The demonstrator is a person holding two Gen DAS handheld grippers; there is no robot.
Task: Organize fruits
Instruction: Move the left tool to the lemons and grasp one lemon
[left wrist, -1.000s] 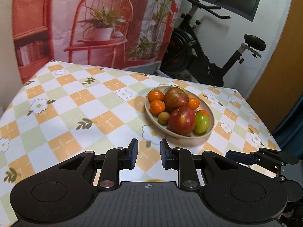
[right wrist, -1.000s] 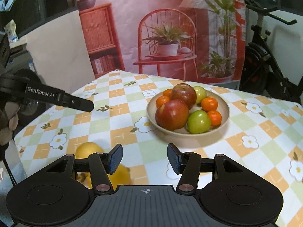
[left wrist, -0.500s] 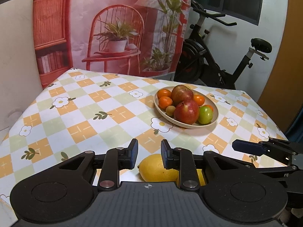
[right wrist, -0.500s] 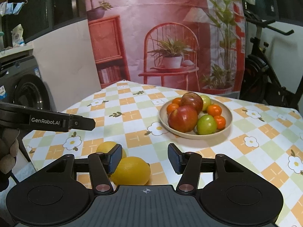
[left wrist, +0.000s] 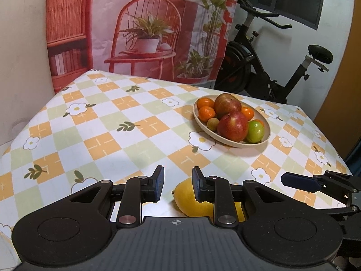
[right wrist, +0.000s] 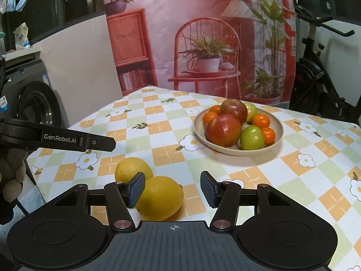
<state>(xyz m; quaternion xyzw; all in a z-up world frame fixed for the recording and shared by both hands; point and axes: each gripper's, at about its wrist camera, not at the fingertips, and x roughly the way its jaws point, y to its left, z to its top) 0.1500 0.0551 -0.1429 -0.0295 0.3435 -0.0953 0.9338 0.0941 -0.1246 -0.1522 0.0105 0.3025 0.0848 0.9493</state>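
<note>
A beige bowl (left wrist: pixel 266 133) (right wrist: pixel 279 135) on the checked tablecloth holds two red apples, green fruits and several small oranges. Two yellow lemons lie near the table's front edge: one (right wrist: pixel 161 197) just ahead of my right gripper (right wrist: pixel 172 189), the other (right wrist: pixel 133 169) behind it to the left. One lemon (left wrist: pixel 191 201) shows low in the left wrist view, partly behind my left gripper's right finger. My left gripper (left wrist: pixel 178 184) is open and empty above the table. My right gripper is open and empty, its left finger beside the near lemon.
The table's left edge (right wrist: pixel 74 124) and near right corner (left wrist: pixel 343 171) drop off. An exercise bike (left wrist: pixel 266 72) stands behind the table on the right. A printed backdrop hangs behind. The left gripper's arm (right wrist: pixel 56 136) reaches in from the left in the right wrist view.
Both grippers have pulled back and up from the bowl. The two lemons near the front edge have come into fuller view. Both grippers stay open.
</note>
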